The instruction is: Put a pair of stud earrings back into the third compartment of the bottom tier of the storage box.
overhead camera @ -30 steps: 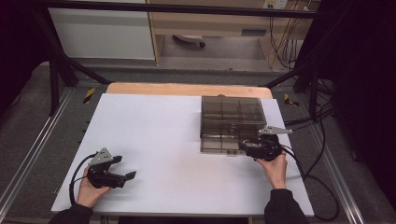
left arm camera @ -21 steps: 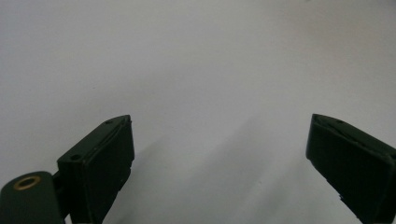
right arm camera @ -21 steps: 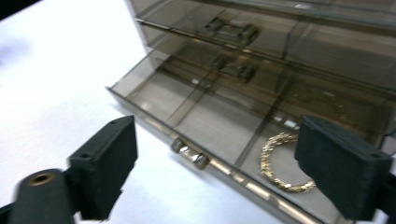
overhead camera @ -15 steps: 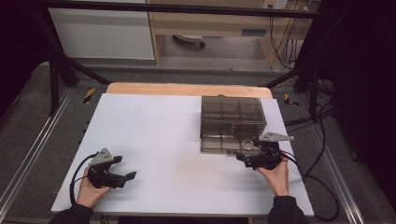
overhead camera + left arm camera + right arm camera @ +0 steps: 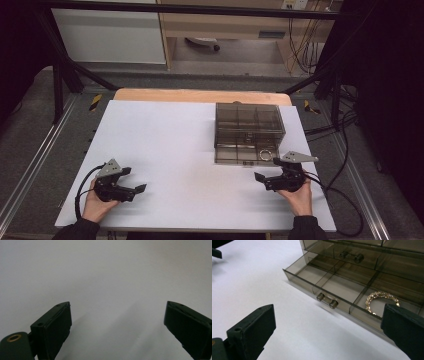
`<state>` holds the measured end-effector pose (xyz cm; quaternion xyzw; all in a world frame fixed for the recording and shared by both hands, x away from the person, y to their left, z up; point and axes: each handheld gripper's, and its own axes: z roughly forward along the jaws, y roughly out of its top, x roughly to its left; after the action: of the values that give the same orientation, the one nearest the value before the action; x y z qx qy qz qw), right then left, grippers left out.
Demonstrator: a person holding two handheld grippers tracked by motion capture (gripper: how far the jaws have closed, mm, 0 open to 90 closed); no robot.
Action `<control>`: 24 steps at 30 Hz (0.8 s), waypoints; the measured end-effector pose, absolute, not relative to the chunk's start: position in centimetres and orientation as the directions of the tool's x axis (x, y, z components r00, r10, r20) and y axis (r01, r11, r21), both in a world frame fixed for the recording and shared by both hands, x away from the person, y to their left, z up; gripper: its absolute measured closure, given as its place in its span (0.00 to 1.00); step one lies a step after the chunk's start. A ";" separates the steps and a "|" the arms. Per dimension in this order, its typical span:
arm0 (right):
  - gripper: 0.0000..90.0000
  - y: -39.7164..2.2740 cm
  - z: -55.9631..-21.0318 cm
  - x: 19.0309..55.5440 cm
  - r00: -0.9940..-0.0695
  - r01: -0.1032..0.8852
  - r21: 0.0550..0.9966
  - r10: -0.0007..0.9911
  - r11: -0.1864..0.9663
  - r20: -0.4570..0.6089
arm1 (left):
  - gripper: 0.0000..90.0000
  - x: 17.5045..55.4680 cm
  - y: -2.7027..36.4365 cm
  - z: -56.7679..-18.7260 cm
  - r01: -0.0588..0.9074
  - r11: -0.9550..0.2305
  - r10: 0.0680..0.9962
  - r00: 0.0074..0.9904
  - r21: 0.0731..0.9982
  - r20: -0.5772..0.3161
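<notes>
The lower drawer (image 5: 342, 287) of the smoky clear plastic box (image 5: 248, 131) stood pulled out toward the person, and a gold bracelet (image 5: 380, 300) lay in its rightmost front compartment, curled in a loop on the drawer floor; the other compartments that showed looked bare. As a judgement, placing the bracelet seemed done, and what was left was to push the drawer shut by its small bar handle (image 5: 327, 300), which nothing was touching. The right gripper (image 5: 266, 178) rested low over the white worktop (image 5: 170, 145) just in front of the box's right corner, its jaws spread wide and holding nothing; in the right gripper view the handle sat between and beyond them, and the bracelet just past the right-hand jaw. The left gripper (image 5: 135, 181) lay well apart from the box near the worktop's front left, jaws likewise spread over bare surface with nothing between them. Compared with a second before, the right gripper had drawn back from the drawer's front edge, where it had been right up against the open drawer, toward the person and slightly to the right, clear of the box. The left gripper, the box and the drawer's opening looked unchanged.
</notes>
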<state>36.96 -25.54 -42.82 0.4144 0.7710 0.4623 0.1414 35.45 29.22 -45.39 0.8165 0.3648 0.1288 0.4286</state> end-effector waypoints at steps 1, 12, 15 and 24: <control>0.01 -25.6 -43.0 36.9 -0.619 0.506 0.831 0.768 0.231 0.164 | 0.08 35.5 29.2 -45.4 0.485 -0.366 0.706 0.701 0.794 -0.103; 0.01 -26.5 -44.4 36.1 -0.630 0.510 0.825 0.759 0.244 0.165 | 0.08 35.4 29.2 -45.3 0.483 -0.363 0.706 0.701 0.796 -0.103; 0.01 -26.7 -44.6 35.9 -0.641 0.506 0.826 0.750 0.249 0.166 | 0.08 35.4 29.3 -45.3 0.483 -0.364 0.706 0.701 0.796 -0.103; 0.01 -27.1 -45.0 35.7 -0.645 0.511 0.823 0.744 0.250 0.175 | 0.08 35.3 29.2 -45.3 0.482 -0.366 0.705 0.702 0.796 -0.101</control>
<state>35.72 -27.09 -45.02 0.4019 0.7804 0.4622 0.1259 35.32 29.21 -45.31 0.8161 0.3637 0.1296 0.4300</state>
